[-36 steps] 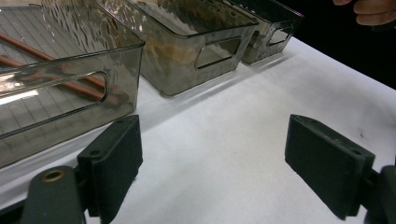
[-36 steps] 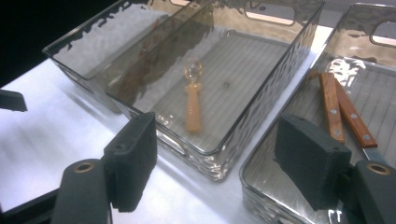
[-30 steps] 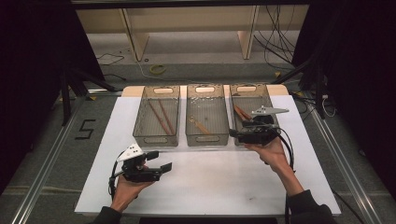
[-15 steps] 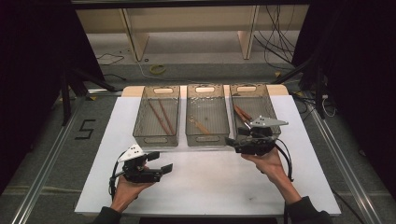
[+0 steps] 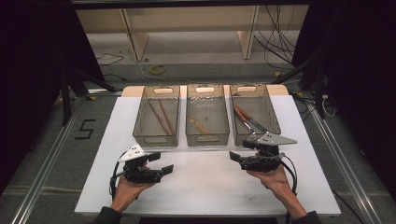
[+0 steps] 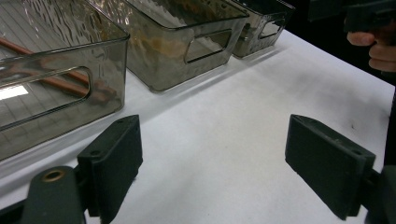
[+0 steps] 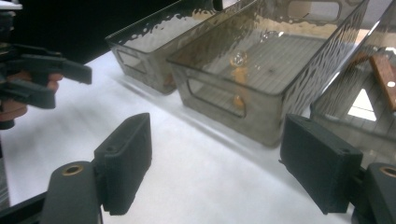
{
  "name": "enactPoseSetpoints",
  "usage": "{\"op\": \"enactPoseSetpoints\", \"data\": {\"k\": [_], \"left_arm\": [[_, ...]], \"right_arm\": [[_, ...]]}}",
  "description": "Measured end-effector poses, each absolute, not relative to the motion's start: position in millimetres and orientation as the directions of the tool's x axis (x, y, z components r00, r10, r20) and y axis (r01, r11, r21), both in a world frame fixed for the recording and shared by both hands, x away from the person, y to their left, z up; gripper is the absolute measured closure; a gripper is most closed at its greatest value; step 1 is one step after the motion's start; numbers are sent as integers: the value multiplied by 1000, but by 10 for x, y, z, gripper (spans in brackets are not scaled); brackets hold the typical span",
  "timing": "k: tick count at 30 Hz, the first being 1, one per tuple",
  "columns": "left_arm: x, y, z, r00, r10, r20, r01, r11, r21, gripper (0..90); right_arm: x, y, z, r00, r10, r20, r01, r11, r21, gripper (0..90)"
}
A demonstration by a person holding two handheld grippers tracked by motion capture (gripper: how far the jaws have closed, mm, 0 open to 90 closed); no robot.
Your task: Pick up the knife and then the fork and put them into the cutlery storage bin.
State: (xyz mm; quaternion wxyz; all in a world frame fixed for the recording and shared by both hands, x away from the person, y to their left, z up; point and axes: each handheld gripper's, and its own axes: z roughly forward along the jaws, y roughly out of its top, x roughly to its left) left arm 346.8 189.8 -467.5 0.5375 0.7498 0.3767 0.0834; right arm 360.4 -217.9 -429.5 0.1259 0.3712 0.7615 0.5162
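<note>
Tongs (image 5: 250, 122) lie in right bin (image 5: 275, 122), far of right hand-held gripper (image 5: 235, 157). Its jaws just opening, nothing between; left hand-held gripper (image 5: 162, 163) released, idle over worktop (image 5: 205, 182). Sorting step likely finished; next pick calls for fresh item.

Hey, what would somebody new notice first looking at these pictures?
Three smoky see-through bins stand side by side at the far edge of the white table: the left bin holds two brown sticks, the middle bin a small spoon-like utensil, the right bin a brown-handled tool. Nearer, a person's hands hold the left claw and right claw, both open and empty above the table.
</note>
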Motion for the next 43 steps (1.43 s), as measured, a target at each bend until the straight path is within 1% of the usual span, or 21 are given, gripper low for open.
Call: {"op": "enactPoseSetpoints", "data": {"k": [5,8,13,18,43], "left_arm": [[3467,1900,-4675,703,651,-286,479,-136,867,183],[3464,1898,-4675,704,650,-287,479,-137,867,183],[3459,1906,-4679,708,647,-284,479,-144,866,182],[3454,1910,-4680,709,646,-283,477,-145,867,182],[3460,1902,-4680,708,647,-284,480,-145,865,180]], "right_arm": [[3482,-2231,-4353,-689,698,196,427,172,888,253],[3420,-2255,-4372,-688,704,180,413,174,894,248],[3347,-2308,-4426,-675,713,192,420,158,894,240],[3299,-2329,-4464,-668,719,189,429,165,888,233],[3276,-2357,-4487,-664,726,180,426,169,889,233]]}}
